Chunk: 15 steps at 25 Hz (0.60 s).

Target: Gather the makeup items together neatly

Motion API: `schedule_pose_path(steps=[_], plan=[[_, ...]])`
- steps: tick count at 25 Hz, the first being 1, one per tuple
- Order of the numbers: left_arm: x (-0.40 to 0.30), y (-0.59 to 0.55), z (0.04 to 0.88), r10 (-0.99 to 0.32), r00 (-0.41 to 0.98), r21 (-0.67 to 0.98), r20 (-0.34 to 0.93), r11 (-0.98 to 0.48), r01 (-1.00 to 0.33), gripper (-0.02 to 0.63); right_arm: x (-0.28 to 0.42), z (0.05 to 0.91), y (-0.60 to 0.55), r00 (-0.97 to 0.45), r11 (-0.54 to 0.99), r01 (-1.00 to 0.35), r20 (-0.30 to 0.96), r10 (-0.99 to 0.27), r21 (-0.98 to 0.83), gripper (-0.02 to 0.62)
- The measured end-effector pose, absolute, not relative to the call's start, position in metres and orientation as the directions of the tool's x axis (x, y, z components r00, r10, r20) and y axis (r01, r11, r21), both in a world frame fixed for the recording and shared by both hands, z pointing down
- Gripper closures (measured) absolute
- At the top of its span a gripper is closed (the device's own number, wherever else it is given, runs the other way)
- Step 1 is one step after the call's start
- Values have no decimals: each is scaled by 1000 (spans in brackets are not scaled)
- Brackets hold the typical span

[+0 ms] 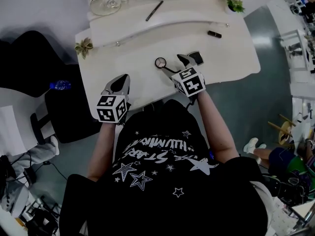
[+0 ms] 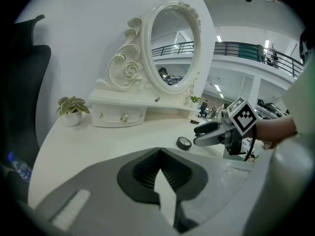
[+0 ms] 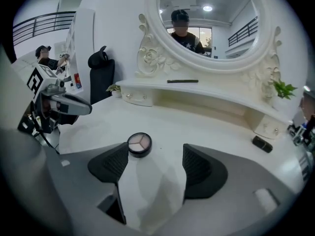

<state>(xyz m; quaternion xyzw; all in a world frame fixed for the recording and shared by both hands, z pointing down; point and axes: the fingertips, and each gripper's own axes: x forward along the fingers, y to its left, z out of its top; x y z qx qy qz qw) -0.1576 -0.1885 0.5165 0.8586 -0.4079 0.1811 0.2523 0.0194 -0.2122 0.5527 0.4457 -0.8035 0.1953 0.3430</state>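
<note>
A round black eyeshadow compact (image 3: 140, 144) lies on the white dressing table (image 1: 231, 58), just beyond the left fingertip of my right gripper (image 3: 155, 151). That gripper is open with only bare tabletop between its jaws. In the head view the round compact (image 1: 160, 62) sits left of the right gripper (image 1: 177, 64), and a dark rectangular compact (image 1: 196, 58) lies at its right. A small black tube (image 1: 214, 34) rests further back right, and a dark pencil (image 1: 154, 10) lies on the shelf. My left gripper (image 1: 119, 84) is shut and empty near the table's front left edge.
An ornate oval mirror (image 2: 172, 45) with small drawers (image 2: 118, 116) stands at the back. Small potted plants sit at the left (image 1: 83, 47) and right (image 1: 235, 5) of the table. A black chair (image 1: 74, 107) and a water bottle (image 1: 60, 85) are beside the table's left side.
</note>
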Motion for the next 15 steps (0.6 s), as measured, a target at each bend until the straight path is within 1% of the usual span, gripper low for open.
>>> schedule_pose_path(steps=[4, 8, 12, 15], plan=[[-144, -192, 513, -608, 605, 283, 514, -546, -789, 604, 70, 548, -215, -250, 399, -916, 720, -647, 41, 201], [-131, -196, 509, -611, 599, 281, 516, -540, -793, 604, 113, 552, -218, -143, 287, -955, 729, -669, 76, 164], [-122, -197, 504, -610, 597, 279, 521, -539, -795, 604, 134, 566, -220, -100, 225, -972, 755, -648, 64, 156], [-116, -198, 505, -610, 594, 279, 525, -537, -797, 604, 140, 574, -223, -100, 208, -977, 768, -632, 44, 158]])
